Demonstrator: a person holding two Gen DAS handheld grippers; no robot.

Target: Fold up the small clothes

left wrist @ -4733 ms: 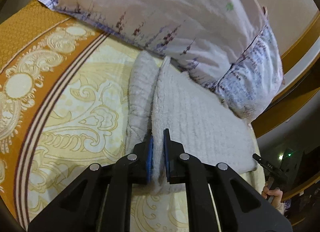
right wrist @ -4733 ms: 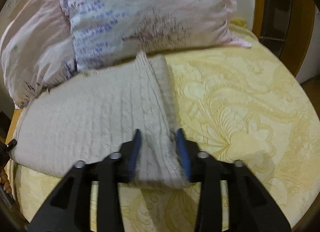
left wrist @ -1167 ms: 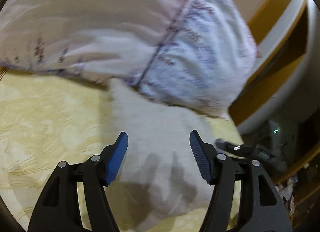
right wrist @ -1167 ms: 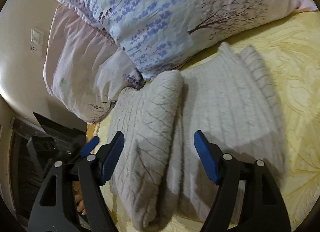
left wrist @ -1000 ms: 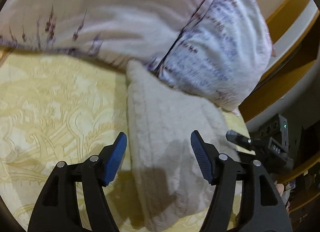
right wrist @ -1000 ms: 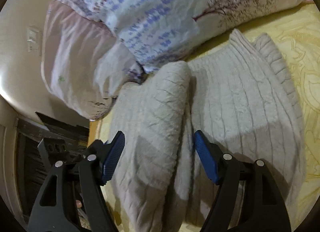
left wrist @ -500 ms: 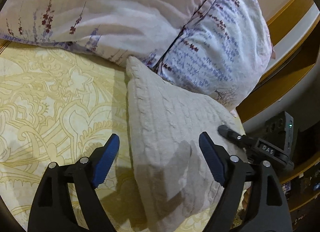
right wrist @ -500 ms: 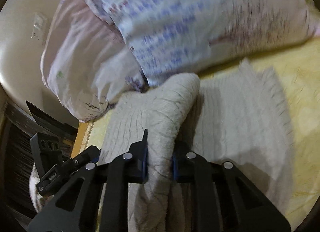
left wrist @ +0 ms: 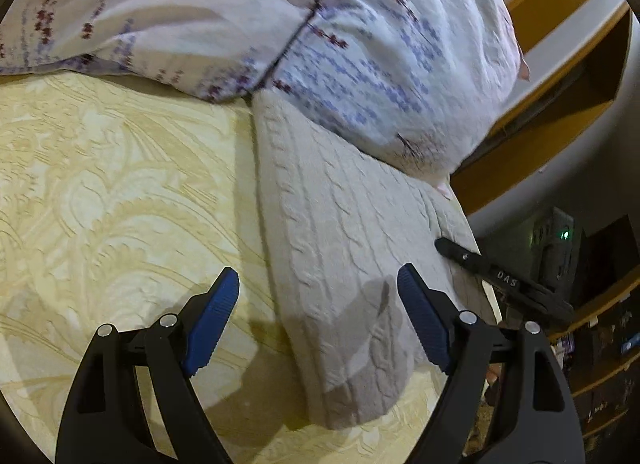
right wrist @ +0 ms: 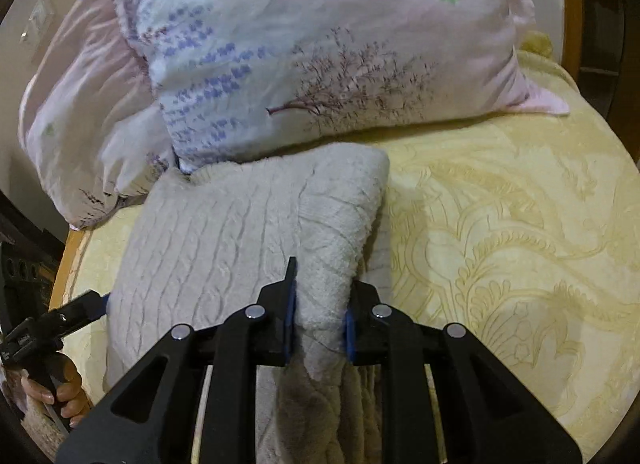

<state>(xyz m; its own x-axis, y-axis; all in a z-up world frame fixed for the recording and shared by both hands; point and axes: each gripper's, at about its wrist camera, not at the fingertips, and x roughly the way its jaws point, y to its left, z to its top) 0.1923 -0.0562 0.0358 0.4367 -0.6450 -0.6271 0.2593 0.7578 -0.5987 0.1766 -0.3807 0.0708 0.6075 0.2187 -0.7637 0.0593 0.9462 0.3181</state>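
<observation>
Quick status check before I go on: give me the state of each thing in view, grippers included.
Left gripper: open, jaws wide, around the near end of the garment without pressing it.
Right gripper: shut on a bunched fold of the garment; its jaws have just been closing.
Knitted garment: partly folded, lying on the bedspread, far end tucked against the pillows.
Pillows: stacked at the head of the bed.
Bedspread: spread flat.

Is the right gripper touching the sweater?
Touching. The right wrist view shows the right gripper shut on a fold of the sweater.
</observation>
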